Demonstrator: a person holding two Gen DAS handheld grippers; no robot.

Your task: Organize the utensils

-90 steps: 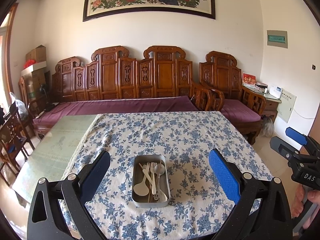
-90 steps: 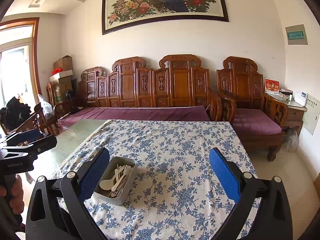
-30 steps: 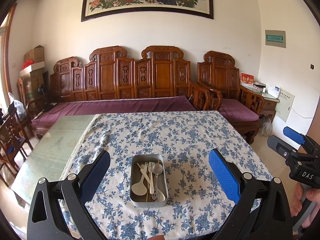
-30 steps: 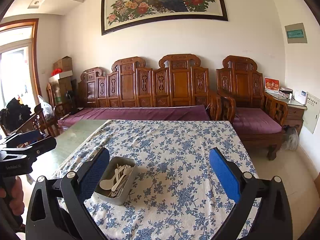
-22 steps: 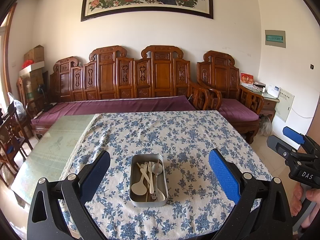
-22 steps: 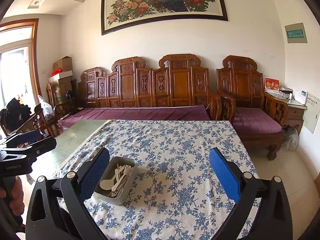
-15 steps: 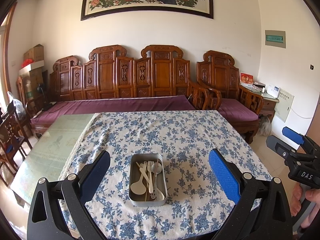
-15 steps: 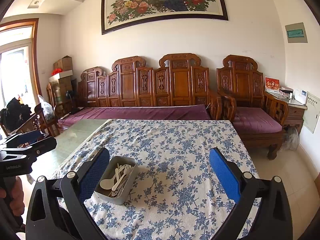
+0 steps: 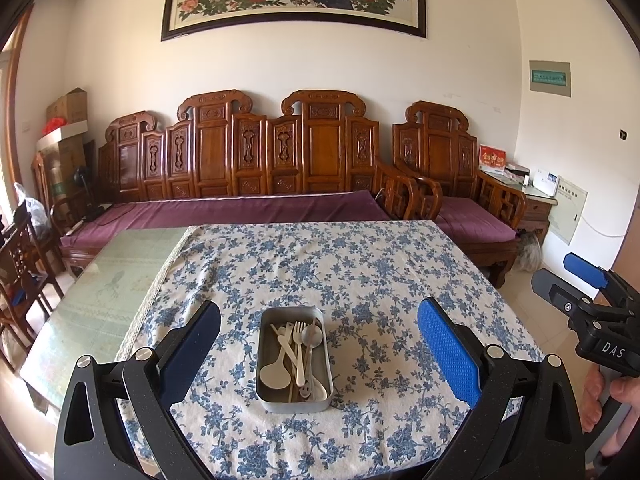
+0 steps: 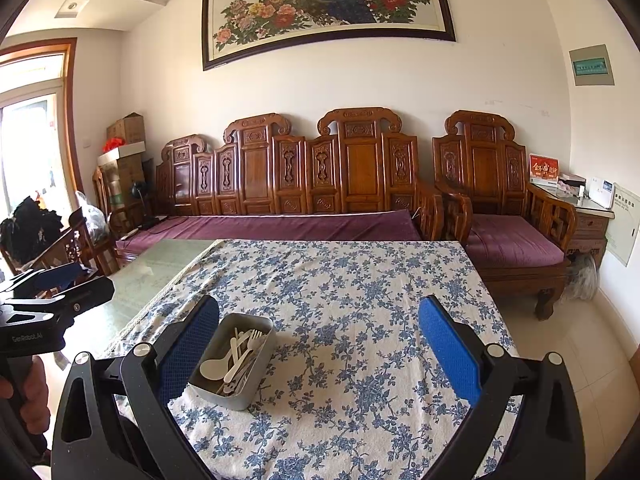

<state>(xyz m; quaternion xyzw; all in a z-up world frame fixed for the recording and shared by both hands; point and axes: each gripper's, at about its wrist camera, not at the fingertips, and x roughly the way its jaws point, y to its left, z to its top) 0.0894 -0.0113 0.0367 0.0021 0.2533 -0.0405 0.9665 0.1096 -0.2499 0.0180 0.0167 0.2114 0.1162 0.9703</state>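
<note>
Both tongs, left (image 9: pixel 318 338) and right (image 10: pixel 318 338), hang spread wide above the desk (image 9: pixel 380 264), gripping nothing. Spoons and a fork (image 9: pixel 299 340) sit jumbled in the metal tin (image 9: pixel 295 402).

Left gripper (image 9: pixel 318 344) is held above the near edge of the table (image 9: pixel 384 264), jaws spread wide, nothing between them. Right gripper (image 10: pixel 320 344) is held level beside it, off the table's near right side, jaws equally wide, empty. Each handle is gripped by a hand (image 9: pixel 618 396).
</note>
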